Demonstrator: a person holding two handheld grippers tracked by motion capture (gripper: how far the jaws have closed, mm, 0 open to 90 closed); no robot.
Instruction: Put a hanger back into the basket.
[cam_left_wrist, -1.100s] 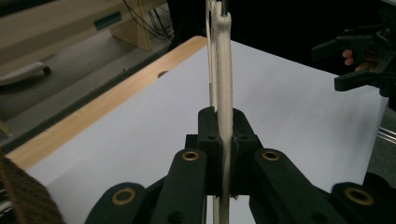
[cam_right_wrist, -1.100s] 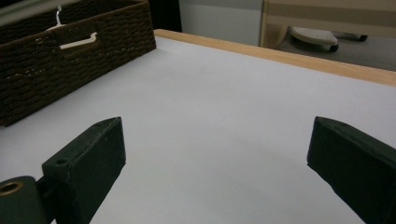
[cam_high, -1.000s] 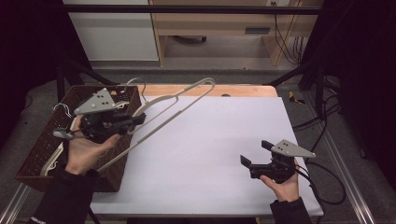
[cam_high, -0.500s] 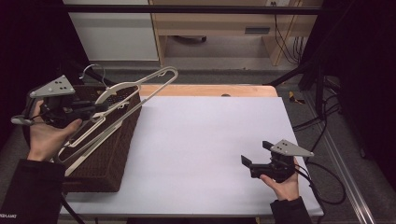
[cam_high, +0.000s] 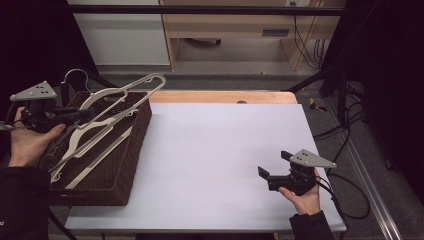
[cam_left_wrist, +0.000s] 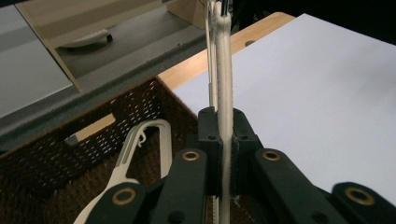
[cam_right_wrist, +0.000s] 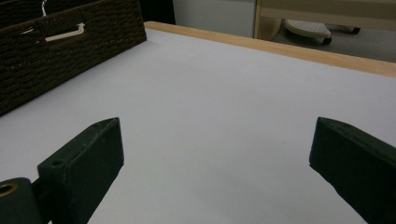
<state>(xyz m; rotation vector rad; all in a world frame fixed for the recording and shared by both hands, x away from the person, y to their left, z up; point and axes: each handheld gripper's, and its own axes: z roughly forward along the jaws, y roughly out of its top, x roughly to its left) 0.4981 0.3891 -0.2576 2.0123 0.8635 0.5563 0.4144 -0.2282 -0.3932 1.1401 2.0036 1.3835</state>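
- Cream plastic hanger (cam_high: 122, 95): clamped between the jaws of the left gripper (cam_left_wrist: 223, 144), lifted over the wicker basket (cam_high: 131, 150); a second ago it reached out across the table, now drawn back left.
- More hangers (cam_high: 82, 142): below, in the basket.
- Right gripper (cam_high: 270, 176): jaws spread, empty, unmoved over the white tabletop (cam_high: 215, 150).
- Reading: likely a stowing or repositioning move.

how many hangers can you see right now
2, maybe more hidden: one hanger lifted, clamped in the left gripper; another hanger lying in the basket.
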